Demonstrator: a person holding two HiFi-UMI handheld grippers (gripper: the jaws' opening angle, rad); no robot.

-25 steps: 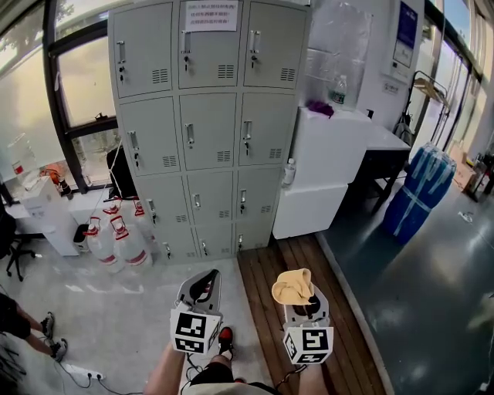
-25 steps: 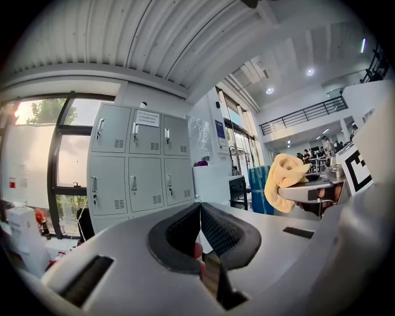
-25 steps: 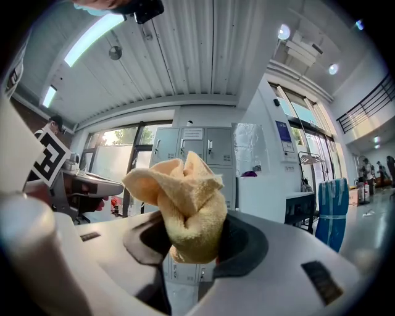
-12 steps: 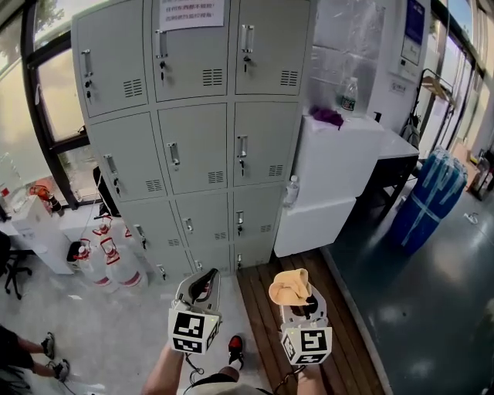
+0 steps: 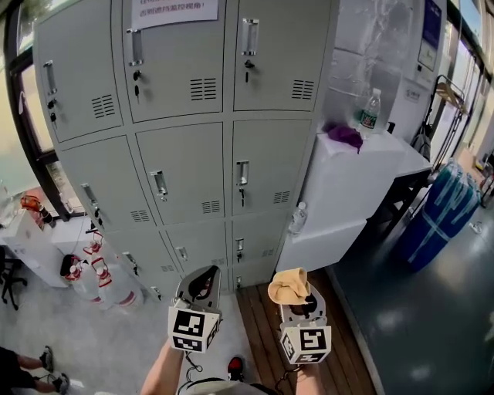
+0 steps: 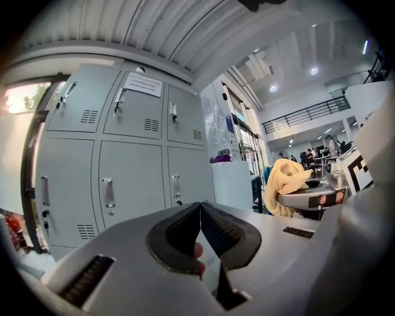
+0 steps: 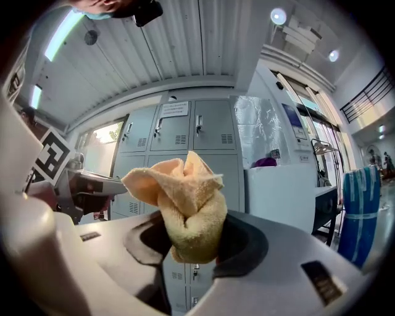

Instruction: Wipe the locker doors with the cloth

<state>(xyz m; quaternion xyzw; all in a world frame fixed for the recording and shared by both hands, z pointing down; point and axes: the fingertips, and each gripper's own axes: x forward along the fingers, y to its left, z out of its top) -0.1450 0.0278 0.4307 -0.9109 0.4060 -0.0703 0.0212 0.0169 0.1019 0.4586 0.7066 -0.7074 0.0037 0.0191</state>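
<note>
Grey metal lockers [image 5: 193, 146] fill the upper half of the head view, with their doors shut and a paper notice [image 5: 174, 9] on the top row. My right gripper [image 5: 293, 289] is shut on a bunched yellow cloth [image 5: 289, 284], held well short of the doors. The cloth [image 7: 179, 203] sticks up between the jaws in the right gripper view. My left gripper [image 5: 204, 281] is shut with nothing in it, level with the right one. In the left gripper view the lockers [image 6: 117, 160] stand ahead, and the cloth [image 6: 285, 185] shows at right.
A white cabinet [image 5: 347, 185] stands against the lockers' right side, with a purple rag [image 5: 344, 135] and a water bottle [image 5: 371, 112] on top. Water jugs [image 5: 85, 274] sit at lower left. A blue barrel [image 5: 444, 212] stands at right. Wooden boards [image 5: 266, 324] lie underfoot.
The lockers have grown larger and nearer across the frames as I stepped toward them. Both grippers keep the same pose, the right still holding the cloth.
</note>
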